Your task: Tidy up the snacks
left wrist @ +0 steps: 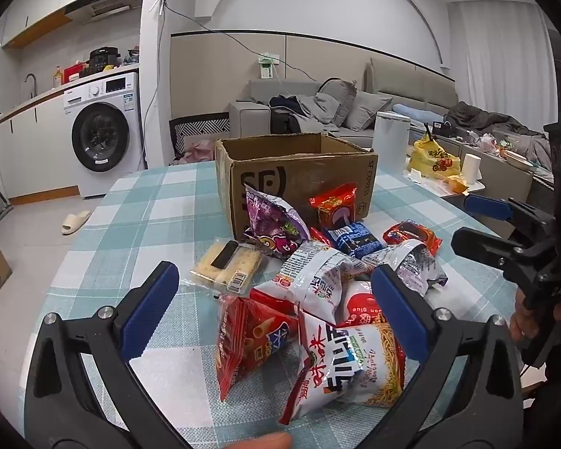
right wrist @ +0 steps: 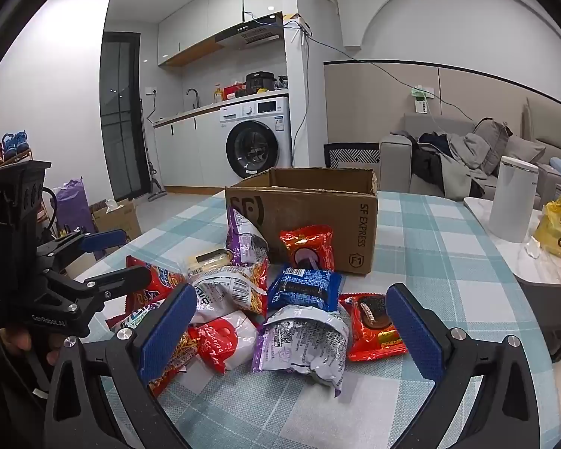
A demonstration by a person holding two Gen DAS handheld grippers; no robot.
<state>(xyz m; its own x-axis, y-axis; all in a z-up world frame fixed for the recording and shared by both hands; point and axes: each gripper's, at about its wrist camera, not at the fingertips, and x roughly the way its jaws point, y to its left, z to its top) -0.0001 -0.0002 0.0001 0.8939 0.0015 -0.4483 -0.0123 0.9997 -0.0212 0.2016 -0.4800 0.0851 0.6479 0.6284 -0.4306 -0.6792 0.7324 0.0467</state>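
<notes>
Crinkled snack packets [right wrist: 265,299], red, white, purple and blue, lie heaped mid-frame before an open, upright cardboard box [right wrist: 355,220].

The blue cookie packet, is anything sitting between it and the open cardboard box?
Yes. A red snack packet stands against the cardboard box wall, directly behind the blue cookie packet. The box top is open.

Brown box [right wrist: 318,202], black print. Tablecloth [left wrist: 138,217]: teal and white check. Purple bag [left wrist: 271,220] with a cartoon face; blue packet [right wrist: 304,288], white lettering; red wrappers [right wrist: 308,247] picturing dark rounds; white noodle bag [left wrist: 340,363], red and blue letters; red pouch [left wrist: 250,336]; pale yellow crackers [left wrist: 226,263]. Blue pads [left wrist: 149,310] on black gripper frames. White washer [right wrist: 258,138], dark door. Yellow bag [left wrist: 434,159], red print. Grey sofa [left wrist: 400,86].
</notes>
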